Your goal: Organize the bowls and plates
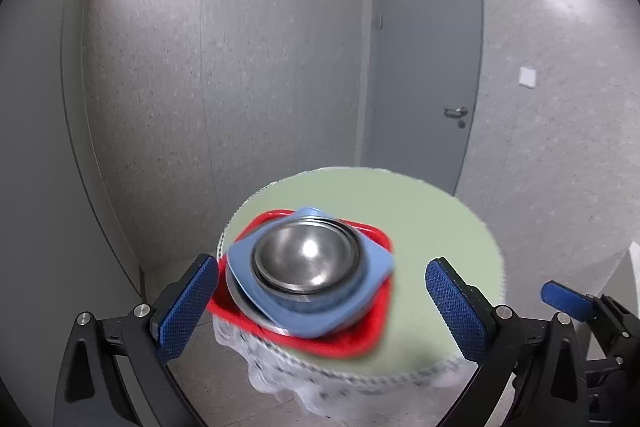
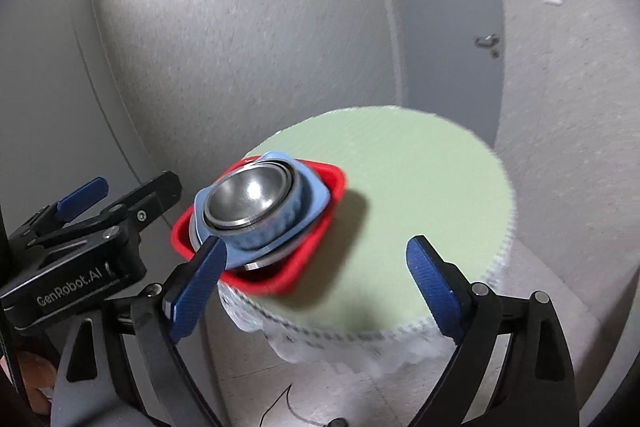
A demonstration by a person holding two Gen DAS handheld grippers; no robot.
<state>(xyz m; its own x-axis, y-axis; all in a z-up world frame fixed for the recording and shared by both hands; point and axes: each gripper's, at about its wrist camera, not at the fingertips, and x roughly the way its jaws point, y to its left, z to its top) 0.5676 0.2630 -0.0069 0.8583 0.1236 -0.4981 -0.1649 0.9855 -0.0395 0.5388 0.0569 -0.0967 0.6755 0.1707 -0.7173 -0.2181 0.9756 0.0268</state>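
A stack of dishes stands at the near left edge of a round table (image 1: 440, 227) (image 2: 420, 179) with a pale green top. A red square plate (image 1: 360, 339) (image 2: 280, 279) is at the bottom. On it lie a steel plate (image 2: 256, 264), a light blue square plate (image 1: 304, 323) (image 2: 320, 197), a blue ribbed bowl (image 2: 276, 227) and, on top, a steel bowl (image 1: 308, 259) (image 2: 244, 195). My left gripper (image 1: 322, 267) (image 2: 128, 191) is open and holds nothing, back from the stack. My right gripper (image 2: 316, 247) is open too, its left finger in front of the stack's near edge.
A white lace cloth (image 1: 280, 379) hangs below the table's rim. Behind the table are speckled grey walls, a grey door (image 1: 424, 67) with a lever handle, and a wall switch (image 1: 527, 77). A thin dark cable (image 2: 288, 411) lies on the floor.
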